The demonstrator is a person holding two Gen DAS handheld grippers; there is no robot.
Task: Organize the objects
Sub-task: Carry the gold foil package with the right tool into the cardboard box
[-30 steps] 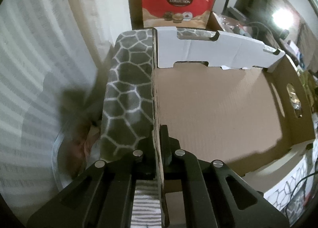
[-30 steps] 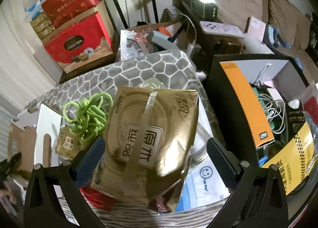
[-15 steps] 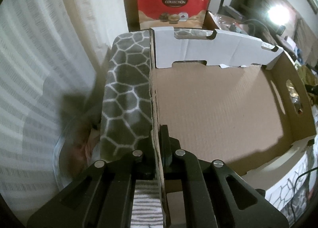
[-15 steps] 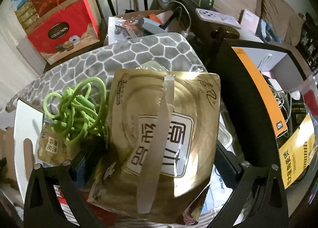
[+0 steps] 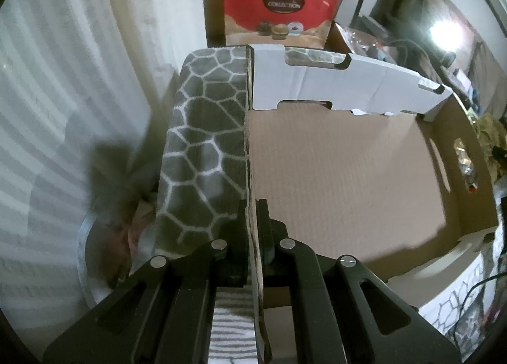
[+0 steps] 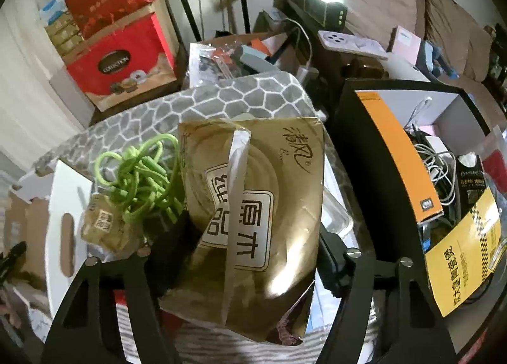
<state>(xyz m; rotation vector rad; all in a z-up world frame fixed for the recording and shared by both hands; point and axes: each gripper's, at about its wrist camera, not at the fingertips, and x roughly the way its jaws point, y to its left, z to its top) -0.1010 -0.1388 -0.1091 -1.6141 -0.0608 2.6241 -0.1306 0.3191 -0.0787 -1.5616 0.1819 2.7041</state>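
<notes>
While pinched on the near wall of the cardboard box (image 5: 342,173), left tongs (image 5: 253,221) shown pressed together, one finger inside and one outside the corrugated edge. Box floor bare, white flap (image 5: 317,88) folded in at the far side, hand slot (image 5: 439,162) cut in the right wall. Box set on the grey hexagon-patterned blanket (image 5: 202,148) covering the table.

Right tongs (image 6: 250,246) closed partway on the gold foil packet (image 6: 253,205), fingers bearing on its left and right edges; whether the packet is lifted or resting on the pile beneath cannot be told. Tangled green cord (image 6: 142,177) just beside the packet on its left, small gold sachet (image 6: 104,224) below the cord, box's white outer wall further left.

Handling, by judgement: packet light, soft and crinkly, foil skin glossy and likely slippery, sealed with a tape strip down the middle; firm grip across the flat sides near mid-length advisable, since an edge-only grip may let it slide or buckle. Cardboard wall stiff yet crushable; grip low on the wall preferable to the rim.
</notes>
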